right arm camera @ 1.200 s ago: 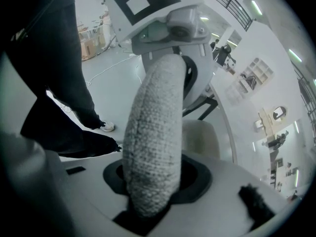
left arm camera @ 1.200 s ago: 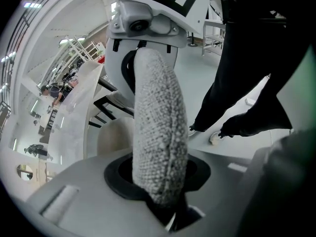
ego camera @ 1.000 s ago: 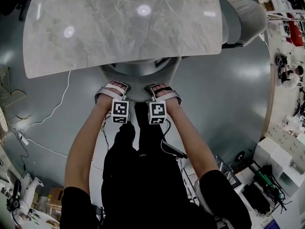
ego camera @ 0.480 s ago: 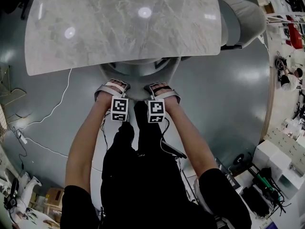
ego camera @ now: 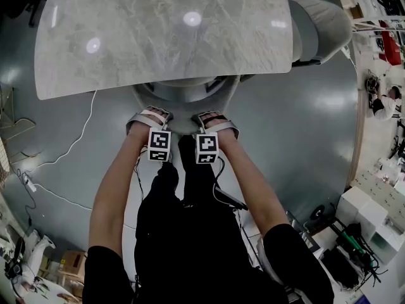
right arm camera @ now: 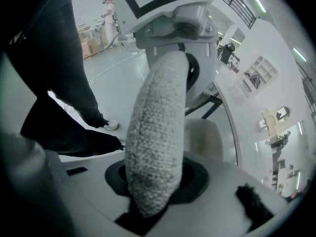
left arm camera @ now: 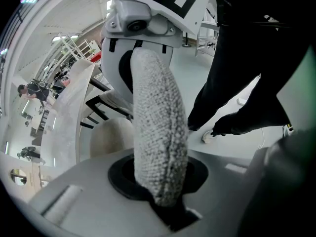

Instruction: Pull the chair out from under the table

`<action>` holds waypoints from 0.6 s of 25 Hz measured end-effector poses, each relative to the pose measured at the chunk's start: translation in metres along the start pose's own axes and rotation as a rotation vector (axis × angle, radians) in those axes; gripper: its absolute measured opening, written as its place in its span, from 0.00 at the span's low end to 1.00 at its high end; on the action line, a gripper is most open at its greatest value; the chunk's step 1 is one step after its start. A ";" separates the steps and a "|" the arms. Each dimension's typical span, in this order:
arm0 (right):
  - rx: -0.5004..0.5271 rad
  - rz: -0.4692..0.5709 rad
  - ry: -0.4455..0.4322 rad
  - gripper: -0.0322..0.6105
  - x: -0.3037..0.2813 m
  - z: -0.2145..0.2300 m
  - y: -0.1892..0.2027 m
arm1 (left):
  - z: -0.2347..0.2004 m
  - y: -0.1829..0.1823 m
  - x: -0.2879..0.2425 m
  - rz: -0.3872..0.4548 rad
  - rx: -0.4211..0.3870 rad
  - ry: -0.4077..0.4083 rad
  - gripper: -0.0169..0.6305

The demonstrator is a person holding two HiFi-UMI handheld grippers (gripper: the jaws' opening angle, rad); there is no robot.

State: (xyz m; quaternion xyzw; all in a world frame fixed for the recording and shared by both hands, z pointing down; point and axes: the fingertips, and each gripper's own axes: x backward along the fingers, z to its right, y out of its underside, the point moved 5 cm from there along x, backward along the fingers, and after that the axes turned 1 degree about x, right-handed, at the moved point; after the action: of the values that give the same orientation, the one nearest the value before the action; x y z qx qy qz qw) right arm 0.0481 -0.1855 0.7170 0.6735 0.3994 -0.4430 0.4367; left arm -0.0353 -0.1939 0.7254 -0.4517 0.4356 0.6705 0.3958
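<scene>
Glossy grey floor (ego camera: 304,106) spreads wide and bare from 2 to 4 o'clock of the person, while a thin white cable (ego camera: 69,145) trails across it at 9 o'clock. At 12 o'clock lies a pale marble-look worktop (ego camera: 164,37) with rounded corners. Its near edge overhangs a light grey chair (ego camera: 183,97) with a curved back, upholstered in nubby fabric, whose seat is tucked beneath it. A second chair of the same kind (ego camera: 323,18) stands at the worktop's 2 o'clock corner. Cluttered benches and boxes line the floor's far edges at 4 and 8 o'clock.

Both tools point steeply down onto the chair back, side by side. The left gripper (ego camera: 149,116) has just been closing its jaws, and they are clamped on the padded backrest rim (left arm camera: 155,132), which fills the gap between them. The right gripper (ego camera: 215,119) has likewise just been closing and grips the same rim just beside it. Behind the person, at 6 o'clock, only their own black trousers (ego camera: 190,233) occupy the floor.
</scene>
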 end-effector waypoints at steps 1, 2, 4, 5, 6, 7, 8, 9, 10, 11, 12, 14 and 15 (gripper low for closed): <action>0.000 0.000 0.001 0.22 0.000 -0.001 0.000 | 0.001 0.000 0.000 0.000 0.002 0.001 0.14; 0.000 0.000 0.001 0.22 0.000 -0.002 0.000 | 0.001 -0.001 0.000 0.000 0.004 0.001 0.14; -0.001 -0.001 0.002 0.22 0.000 -0.003 -0.002 | 0.003 -0.001 0.000 -0.003 0.007 0.003 0.14; -0.002 -0.002 0.003 0.22 0.001 -0.004 -0.002 | 0.004 -0.001 0.001 -0.006 0.007 0.004 0.14; -0.003 -0.003 0.003 0.22 0.001 -0.005 -0.003 | 0.005 -0.001 0.001 -0.009 0.008 0.006 0.14; -0.004 -0.004 0.003 0.22 0.001 -0.006 -0.003 | 0.006 -0.001 0.001 -0.011 0.008 0.008 0.14; -0.006 -0.005 0.003 0.22 0.001 -0.007 -0.003 | 0.007 -0.002 0.001 -0.013 0.009 0.009 0.14; -0.007 -0.006 0.003 0.22 0.001 -0.008 -0.003 | 0.008 -0.002 0.001 -0.013 0.010 0.011 0.14; -0.007 -0.006 0.004 0.22 0.001 -0.010 -0.003 | 0.010 -0.003 0.001 -0.013 0.011 0.012 0.14; -0.007 -0.006 0.005 0.22 0.001 -0.011 -0.003 | 0.011 -0.004 0.001 -0.013 0.012 0.014 0.14; -0.008 -0.007 0.005 0.21 0.002 -0.012 -0.004 | 0.012 -0.004 0.002 -0.013 0.012 0.015 0.14; -0.010 -0.007 0.005 0.21 0.002 -0.015 -0.005 | 0.015 -0.005 0.002 -0.014 0.013 0.018 0.14; -0.010 -0.007 0.004 0.21 0.001 -0.016 -0.006 | 0.016 -0.005 0.002 -0.014 0.014 0.018 0.14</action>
State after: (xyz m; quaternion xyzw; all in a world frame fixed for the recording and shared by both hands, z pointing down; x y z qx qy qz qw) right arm 0.0471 -0.1680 0.7180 0.6708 0.4050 -0.4411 0.4376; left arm -0.0359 -0.1769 0.7254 -0.4581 0.4406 0.6606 0.3996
